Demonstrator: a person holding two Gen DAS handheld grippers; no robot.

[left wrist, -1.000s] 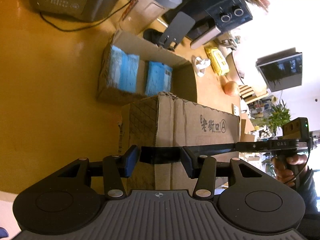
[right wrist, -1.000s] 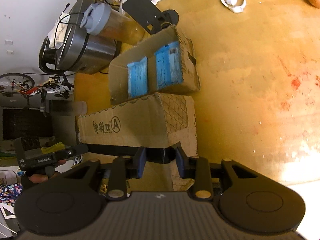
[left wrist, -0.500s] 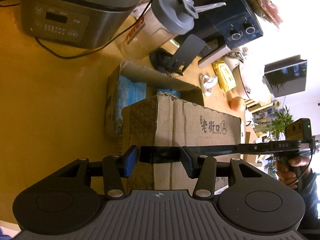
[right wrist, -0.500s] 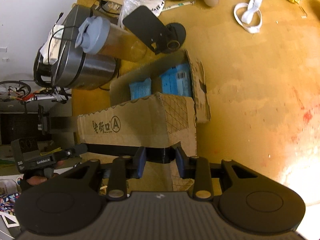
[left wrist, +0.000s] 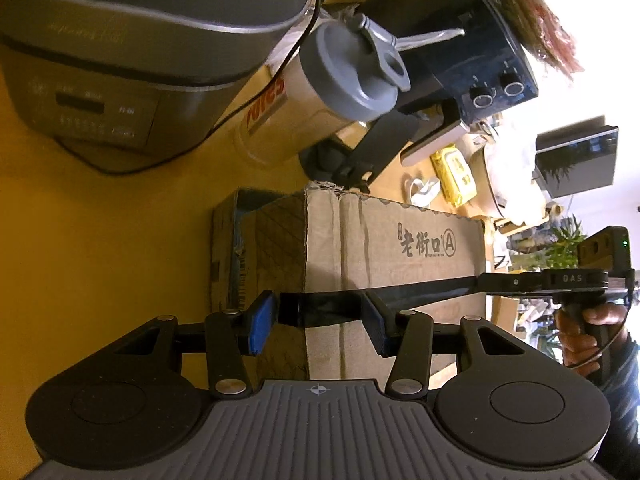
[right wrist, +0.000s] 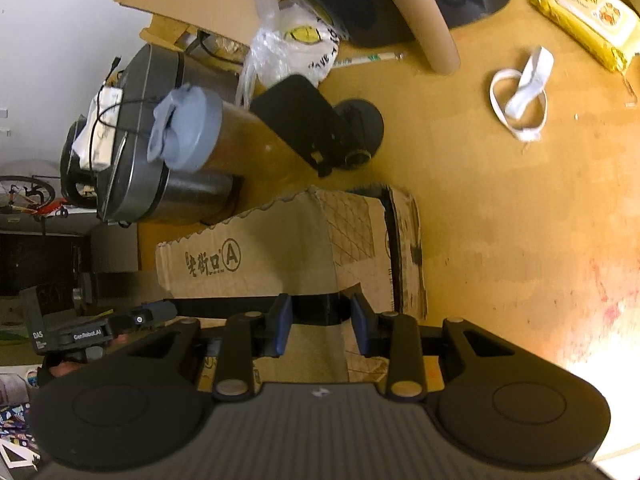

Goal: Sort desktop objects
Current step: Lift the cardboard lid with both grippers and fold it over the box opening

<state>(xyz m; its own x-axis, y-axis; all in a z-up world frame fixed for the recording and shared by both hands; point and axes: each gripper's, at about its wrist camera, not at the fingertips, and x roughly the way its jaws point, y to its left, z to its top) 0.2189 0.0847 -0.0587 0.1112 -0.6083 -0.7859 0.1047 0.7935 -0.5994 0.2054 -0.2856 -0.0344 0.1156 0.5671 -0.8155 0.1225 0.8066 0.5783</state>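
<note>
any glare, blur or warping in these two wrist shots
Left wrist view: window side at right blown out white, rice cooker soft and stretched by the fisheye, cardboard box print sharp. Right wrist view: glare patch on the table at lower right, wall at left washed out, edges bowed.

rice cooker (left wrist: 120,80) | shaker bottle (left wrist: 320,96) (grey lid) | wet wipes (right wrist: 588,16) | cardboard tube (right wrist: 428,28)

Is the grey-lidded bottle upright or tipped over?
Upright. The bottle stands on the table beside the cooker, its grey lid on top.
</note>
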